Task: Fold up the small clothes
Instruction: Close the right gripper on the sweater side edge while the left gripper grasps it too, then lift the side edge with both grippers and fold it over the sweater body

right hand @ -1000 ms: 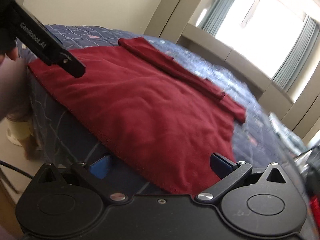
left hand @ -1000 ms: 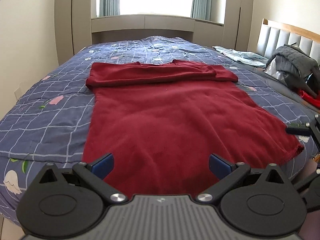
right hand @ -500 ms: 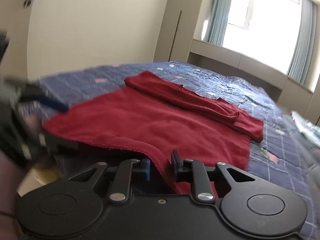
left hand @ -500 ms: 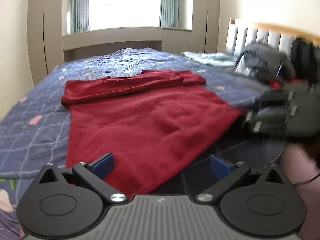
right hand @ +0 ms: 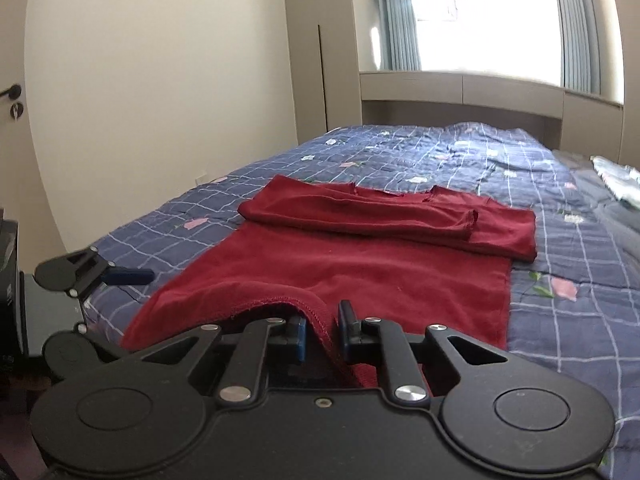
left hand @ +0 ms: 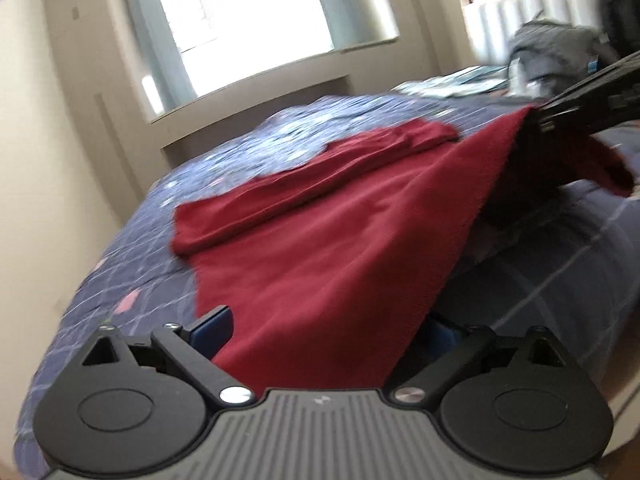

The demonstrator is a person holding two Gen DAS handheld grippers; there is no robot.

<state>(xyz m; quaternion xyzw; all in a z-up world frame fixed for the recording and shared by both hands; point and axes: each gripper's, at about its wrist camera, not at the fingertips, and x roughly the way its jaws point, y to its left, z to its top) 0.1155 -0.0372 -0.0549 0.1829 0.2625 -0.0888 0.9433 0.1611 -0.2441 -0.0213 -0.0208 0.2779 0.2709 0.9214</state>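
A dark red garment (right hand: 360,272) lies on the blue checked quilt (right hand: 580,248), its sleeves folded across the far end (right hand: 384,216). My right gripper (right hand: 322,330) is shut on the garment's near hem and lifts that corner. In the left wrist view the garment (left hand: 320,240) slopes up to the right gripper (left hand: 580,100) at the upper right. My left gripper (left hand: 324,330) is open, its fingers either side of the near hem. Its right finger is partly hidden by cloth. The left gripper also shows in the right wrist view (right hand: 120,276).
A grey jacket (left hand: 556,52) lies by the padded headboard (left hand: 500,20) at the right. A patterned cloth (right hand: 616,180) lies on the quilt's far right. A wall and window seat stand beyond the bed. A door (right hand: 10,100) is at the left.
My right gripper, shut on the hem since half a second ago, has lifted that corner higher. My left gripper has moved in so the near hem lies between its open fingers.
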